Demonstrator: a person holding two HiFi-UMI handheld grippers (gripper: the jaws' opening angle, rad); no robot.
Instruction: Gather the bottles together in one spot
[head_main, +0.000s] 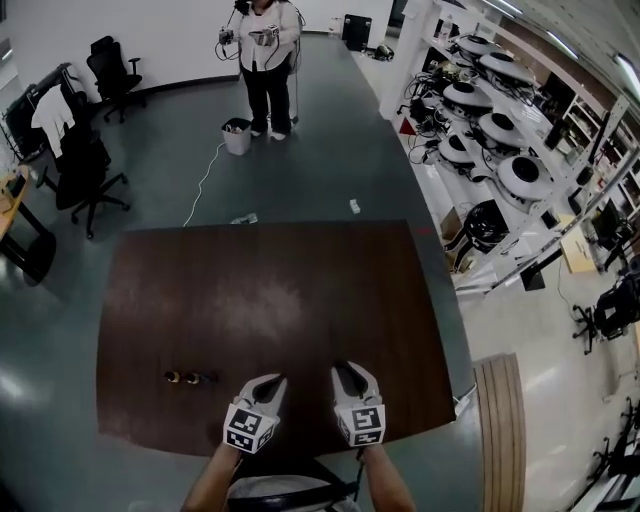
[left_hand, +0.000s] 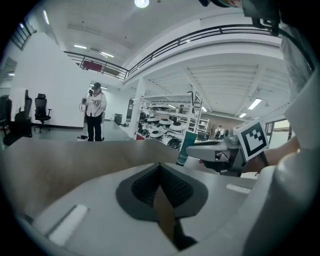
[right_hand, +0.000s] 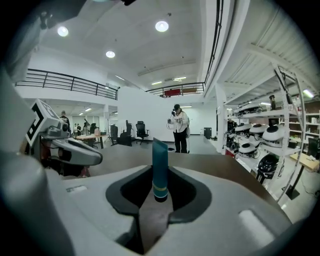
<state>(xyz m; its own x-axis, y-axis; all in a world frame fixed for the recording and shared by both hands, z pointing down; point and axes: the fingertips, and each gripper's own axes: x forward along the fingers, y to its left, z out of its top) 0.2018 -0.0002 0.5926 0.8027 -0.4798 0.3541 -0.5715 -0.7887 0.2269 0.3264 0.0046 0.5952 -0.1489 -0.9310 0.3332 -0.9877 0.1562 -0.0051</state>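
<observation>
A dark brown, wood-grained surface (head_main: 270, 290) with rounded corners fills the middle of the head view, and both hand-held tools hover over its near edge at the bottom of the frame.

The right tool (right_hand: 160, 186), moulded in smooth pale grey plastic with black ribbed pads, is pinching a teal tube (right_hand: 160, 165). The tube is slim, with a flat crimped top, a thin gold band and a dark round cap at its lower end. It stands upright between the pads at the centre of the right gripper view. From the left gripper view the same tube rises at centre right, beside the black-and-white marker cube (left_hand: 252, 138).

The left tool (left_hand: 160, 170) has its black textured pads pressed together at the tips, with nothing between them. A narrow wedge of brown surface shows through below the tips.

A short row of small bottles (head_main: 190, 377), dark with an amber glint, sits on the surface at lower left of the head view. They are just left of the left tool, apart from the tube, and too small to make out further.

At the top of the head view a person (head_main: 268, 50) in a white top and dark trousers stands on the grey floor (head_main: 320, 150) beside a white bucket (head_main: 237, 136). Black office chairs (head_main: 112, 70) stand at upper left. White shelving (head_main: 500, 130) with round, domed white devices runs down the right side.
</observation>
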